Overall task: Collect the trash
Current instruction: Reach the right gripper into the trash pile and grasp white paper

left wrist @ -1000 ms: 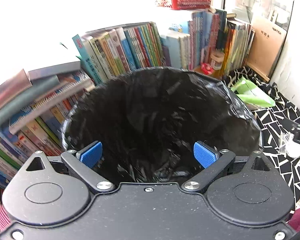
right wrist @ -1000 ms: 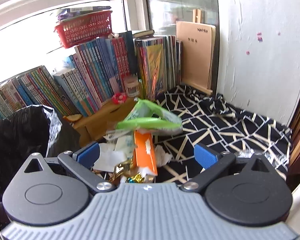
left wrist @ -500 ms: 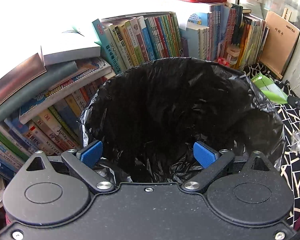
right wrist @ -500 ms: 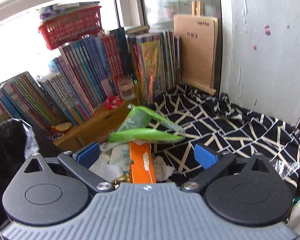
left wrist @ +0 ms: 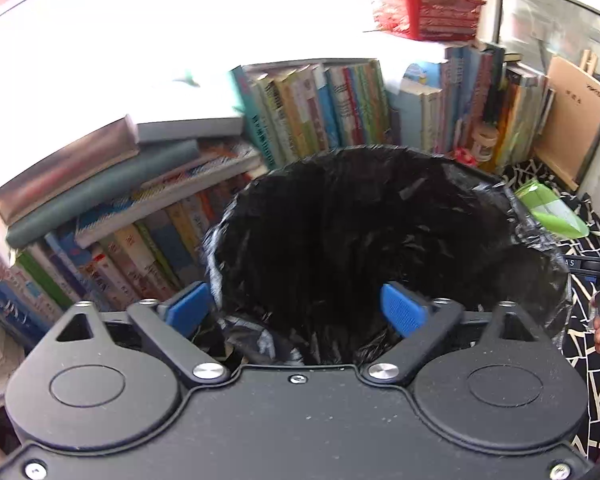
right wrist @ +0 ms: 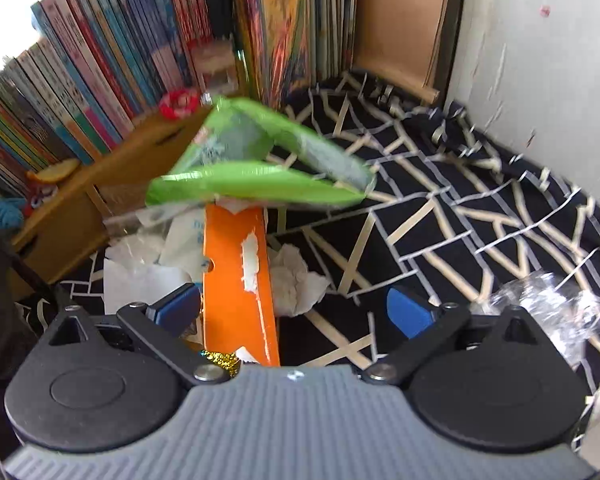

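**Trash Collection: Bin and Litter Positions**

The black-and-cream patterned cloth (right wrist: 460,208) covers the surface in the corner beneath the white wall. Rows of upright books (left wrist: 320,108) line the back, with a stack of flat books (left wrist: 112,184) to the left in the left wrist view. A red basket (left wrist: 428,10) sits on top of the upright books.

The trash bin (left wrist: 380,232), lined with a black bag, stands in front of the books and beside the cloth. The left gripper (left wrist: 296,306) is at the bin's near rim: its jaws are closing, the blue pads straddle the bag-covered rim, and whether the pads already press on the liner cannot be told.

The trash pile lies on the cloth just in front of a low wooden box (right wrist: 112,184). A green wrapper (right wrist: 256,164) sits on top, overlapping an orange carton (right wrist: 236,280). Crumpled white tissue (right wrist: 300,280) lies beside the carton. A clear plastic wrapper (right wrist: 548,316) lies apart at the right.

The right gripper (right wrist: 292,314) has its jaws apart, over the near end of the orange carton, with neither pad pressing it
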